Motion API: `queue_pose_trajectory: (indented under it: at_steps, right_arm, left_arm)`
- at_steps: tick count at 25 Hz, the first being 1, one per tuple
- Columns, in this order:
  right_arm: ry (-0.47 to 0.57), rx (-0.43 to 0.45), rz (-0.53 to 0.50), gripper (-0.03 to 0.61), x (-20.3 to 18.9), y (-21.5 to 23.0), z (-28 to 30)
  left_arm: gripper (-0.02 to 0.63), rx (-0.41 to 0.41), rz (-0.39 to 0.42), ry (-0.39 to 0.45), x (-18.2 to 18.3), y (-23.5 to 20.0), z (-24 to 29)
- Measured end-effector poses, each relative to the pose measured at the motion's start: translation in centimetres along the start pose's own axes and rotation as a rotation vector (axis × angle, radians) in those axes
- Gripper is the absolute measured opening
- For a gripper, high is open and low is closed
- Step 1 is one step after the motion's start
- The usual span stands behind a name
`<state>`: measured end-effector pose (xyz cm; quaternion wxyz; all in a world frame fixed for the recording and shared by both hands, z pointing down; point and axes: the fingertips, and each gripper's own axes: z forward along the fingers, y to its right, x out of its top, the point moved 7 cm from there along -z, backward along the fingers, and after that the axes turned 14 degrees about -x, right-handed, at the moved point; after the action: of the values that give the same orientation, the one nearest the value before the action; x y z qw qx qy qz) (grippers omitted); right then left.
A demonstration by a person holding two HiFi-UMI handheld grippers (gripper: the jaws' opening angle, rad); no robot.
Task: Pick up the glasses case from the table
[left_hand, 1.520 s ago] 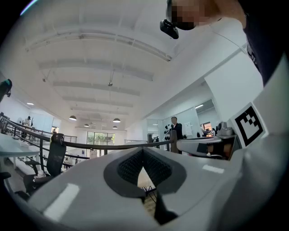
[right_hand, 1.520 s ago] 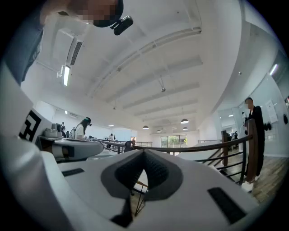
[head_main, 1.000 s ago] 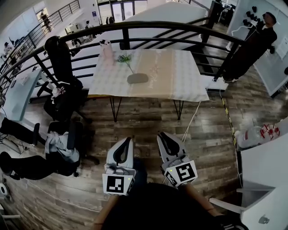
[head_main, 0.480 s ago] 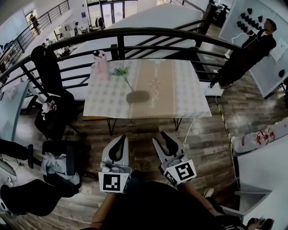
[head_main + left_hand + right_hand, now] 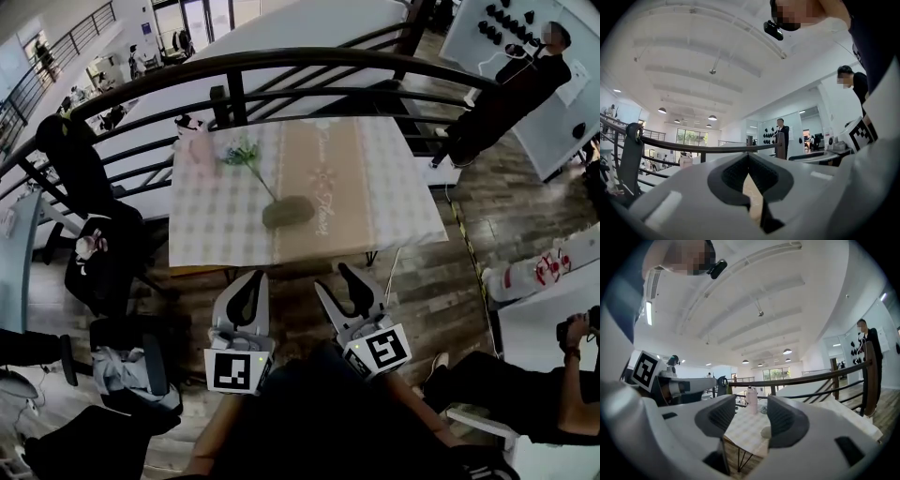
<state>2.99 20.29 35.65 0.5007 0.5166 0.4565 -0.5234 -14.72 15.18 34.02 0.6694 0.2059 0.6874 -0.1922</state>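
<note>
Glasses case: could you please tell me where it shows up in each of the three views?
Head view: the glasses case lies near the middle of the table, towards its near edge.
Left gripper view: not visible.
Right gripper view: the case sits low centre, partly behind one jaw.
Shared landmark: the black railing behind the table.

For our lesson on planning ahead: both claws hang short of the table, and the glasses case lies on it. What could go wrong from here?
1. The flower stem runs right up to the glasses case, so a closing claw might catch it too.
2. The left claw is shut, so only the open right claw looks ready to grasp.
</note>
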Motion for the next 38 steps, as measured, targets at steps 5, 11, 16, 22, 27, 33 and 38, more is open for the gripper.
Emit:
queue_pose_trajectory:
  at_steps: [5, 11, 16, 22, 27, 33, 38]
  right_arm:
    - [-0.024, -0.001, 0.02, 0.181, -0.6, 0.5, 2.7]
    - [-0.015, 0.014, 0.019, 0.184, -1.5, 1.9, 7.3]
    - [-0.02, 0.07, -0.015, 0.187, -1.7, 4.1, 12.7]
    - [-0.078, 0.212, -0.052, 0.19, -3.1, 7.3, 20.0]
    - [-0.145, 0.392, -0.135, 0.196, -5.6, 8.5, 24.1]
    - [-0.287, 0.549, -0.188, 0.215, -9.4, 9.3, 27.8]
    - [-0.368, 0.604, -0.25, 0.241, -12.3, 9.1, 28.8]
  left_arm:
    - [0.011, -0.012, -0.048, -0.019, -0.7, -1.6, 1.5]
    - [0.011, -0.009, -0.043, 0.002, -1.0, -4.0, 4.1]
    - [0.011, 0.017, -0.06, -0.03, -1.5, -6.6, 7.5]
    - [0.011, 0.092, -0.058, -0.031, -2.0, -10.2, 12.8]
    - [0.011, 0.168, -0.072, -0.042, -3.0, -12.1, 15.7]
    - [0.011, 0.232, -0.047, -0.063, -2.6, -14.8, 18.1]
    - [0.011, 0.238, -0.098, -0.102, -4.2, -15.4, 18.1]
